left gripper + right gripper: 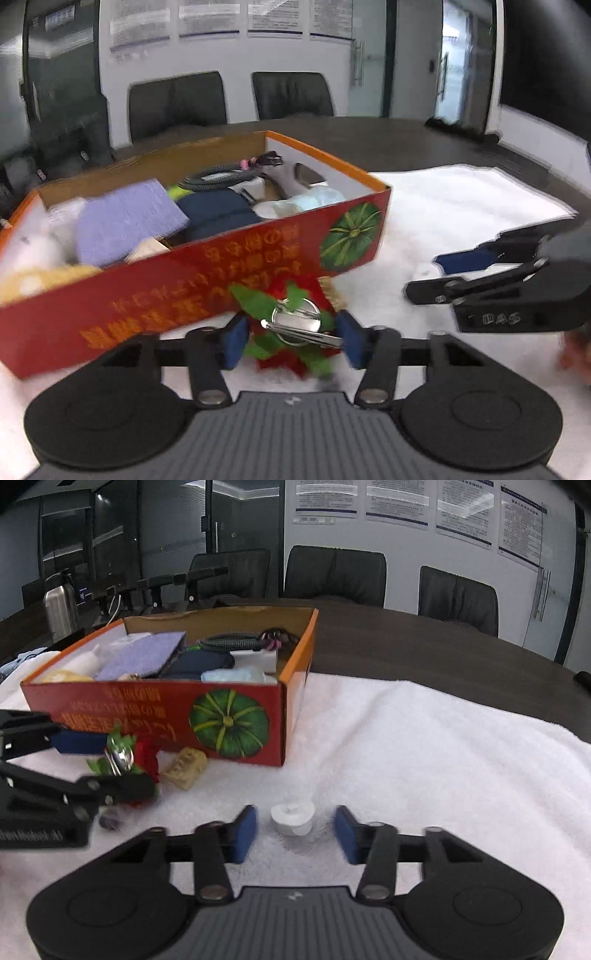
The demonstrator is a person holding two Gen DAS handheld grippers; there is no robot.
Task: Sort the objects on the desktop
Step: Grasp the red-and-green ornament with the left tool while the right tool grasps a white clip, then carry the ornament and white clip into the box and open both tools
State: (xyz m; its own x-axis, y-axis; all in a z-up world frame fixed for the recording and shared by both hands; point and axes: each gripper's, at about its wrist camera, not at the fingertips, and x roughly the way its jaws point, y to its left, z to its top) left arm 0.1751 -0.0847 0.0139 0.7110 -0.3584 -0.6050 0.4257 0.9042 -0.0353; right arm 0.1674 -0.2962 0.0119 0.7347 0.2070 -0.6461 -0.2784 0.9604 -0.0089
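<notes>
On the white terry towel (pixel 424 757), close against the near wall of the red and orange cardboard box with a green pumpkin print (pixel 184 295): red and green fabric ornament with a silver metal ring and clip (pixel 295 321), lying between the blue pads of the left gripper (pixel 293 341). Pads hard up against both flanks of it, but cannot tell through the blur whether actually clamped or only just meeting it. Right gripper (pixel 295 830) low over the towel, tongs apart, straddling a small white plastic cap (pixel 291 816) with clear gaps on either side, gripping nothing

Already in the box: lilac cloth (pixel 125 218), dark blue pouch (pixel 218 218), grey braided cord (pixel 218 177), pale blue packet, several white and yellowish bits. Probably well past halfway, judging by that pile

Still out on the towel: the ornament, the cap, a beige rough lump (pixel 185 767) just beside the box wall, and a small dark thing near the left gripper, too blurred to name
</notes>
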